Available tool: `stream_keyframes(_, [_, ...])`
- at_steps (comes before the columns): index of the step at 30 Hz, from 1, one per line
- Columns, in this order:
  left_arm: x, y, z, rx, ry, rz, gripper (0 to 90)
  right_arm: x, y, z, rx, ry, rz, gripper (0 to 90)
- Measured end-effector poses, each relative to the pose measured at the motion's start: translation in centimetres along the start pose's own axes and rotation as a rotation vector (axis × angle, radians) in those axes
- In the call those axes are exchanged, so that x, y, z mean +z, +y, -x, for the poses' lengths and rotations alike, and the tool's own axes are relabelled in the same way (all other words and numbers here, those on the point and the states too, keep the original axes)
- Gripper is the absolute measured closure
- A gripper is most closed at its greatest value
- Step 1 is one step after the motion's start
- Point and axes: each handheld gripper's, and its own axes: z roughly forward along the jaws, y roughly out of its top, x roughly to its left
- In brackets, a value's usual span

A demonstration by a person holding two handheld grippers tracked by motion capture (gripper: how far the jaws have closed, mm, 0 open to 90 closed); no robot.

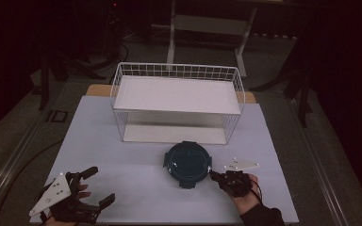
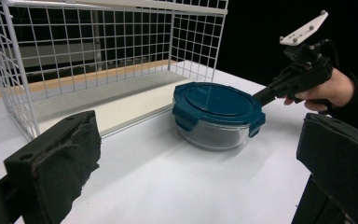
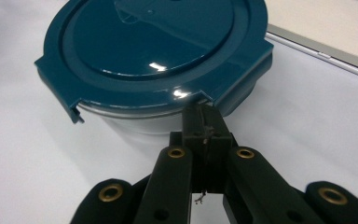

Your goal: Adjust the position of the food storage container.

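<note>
Round glass container with teal lid on white table, just before wire shelf rack. Right gripper jaws pinched together at lid's edge tab (probably unlatching). Left gripper wide open, idle, well apart. Next: lift tab upward.

The left gripper has its two black jaws spread wide, one at each lower corner, with bare white table between them. Beyond the gap between the jaws sits a round glass container with a dark teal lid. Behind the near-left jaw stands a white wire basket on its white base. Above the other jaw, a hand holds the right gripper, its closed tips at the lid's far edge.
</note>
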Motion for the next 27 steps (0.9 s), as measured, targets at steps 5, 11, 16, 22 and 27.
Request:
stream_keyframes(5, [0.0,0.0,0.0,0.0,-0.001,-0.001,0.0,0.2,0.2,0.4,0.004,-0.006,-0.002,90.0])
stream_keyframes(11, [0.0,0.0,0.0,0.002,0.0,-0.002,0.0,-1.2,0.5,1.0,0.006,-0.041,0.044,90.0])
stream_keyframes(16, [0.0,0.0,0.1,0.006,-0.003,-0.005,0.0,-0.4,0.7,2.3,0.043,-0.059,0.033,90.0])
stream_keyframes(22, [0.1,-0.1,0.1,0.007,-0.004,-0.009,0.0,1.0,1.2,2.7,0.045,-0.054,0.01,90.0])
stream_keyframes(27, [0.1,-0.1,0.1,0.006,-0.004,-0.007,0.0,1.3,1.6,2.6,0.053,-0.049,0.009,90.0])
